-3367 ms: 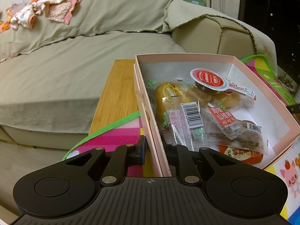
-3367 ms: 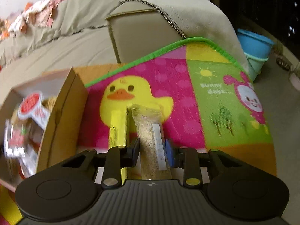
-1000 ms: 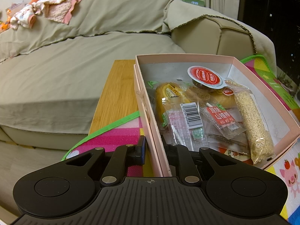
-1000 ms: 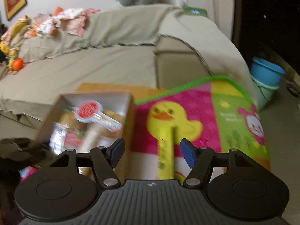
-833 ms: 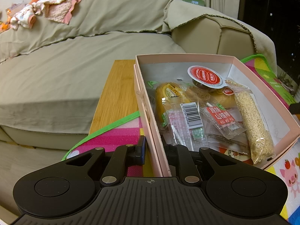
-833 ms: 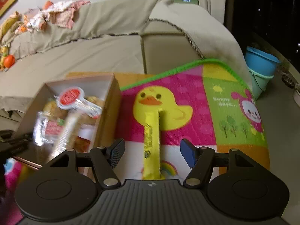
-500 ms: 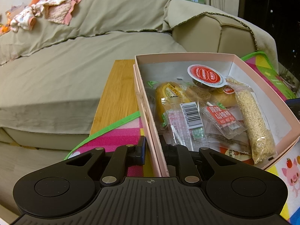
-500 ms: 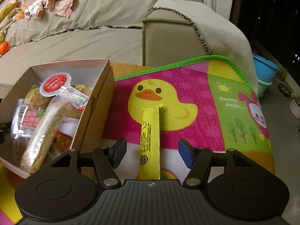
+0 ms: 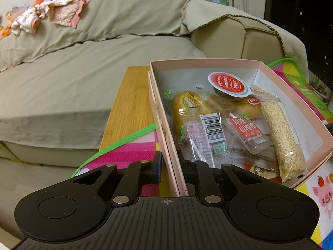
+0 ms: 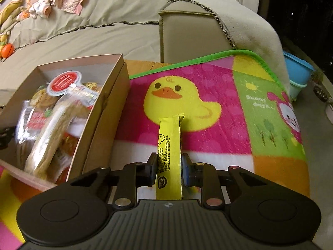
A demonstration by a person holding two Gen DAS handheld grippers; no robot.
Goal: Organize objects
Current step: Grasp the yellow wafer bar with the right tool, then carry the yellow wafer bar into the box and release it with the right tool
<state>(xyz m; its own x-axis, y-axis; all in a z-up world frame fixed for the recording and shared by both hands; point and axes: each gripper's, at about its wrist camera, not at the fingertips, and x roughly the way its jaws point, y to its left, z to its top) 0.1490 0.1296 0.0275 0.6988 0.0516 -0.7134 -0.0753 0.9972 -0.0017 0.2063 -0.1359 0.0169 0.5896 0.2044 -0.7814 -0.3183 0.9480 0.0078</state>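
On the bright play mat covering the desk, the pink box of snacks is pinched by its near wall in the left tool. Just beside it, the right tool is pressed onto the yellow stick packet near its close end (it looks light, limp and slick, so a mid-length hold would droop less).

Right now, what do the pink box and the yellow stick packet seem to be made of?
The pink box looks like matte paperboard: thin, stiff walls with a raw edge, pale inside. The yellow stick packet looks like glossy plastic or foil film, printed, with a crimped end seal; which film, I cannot tell.
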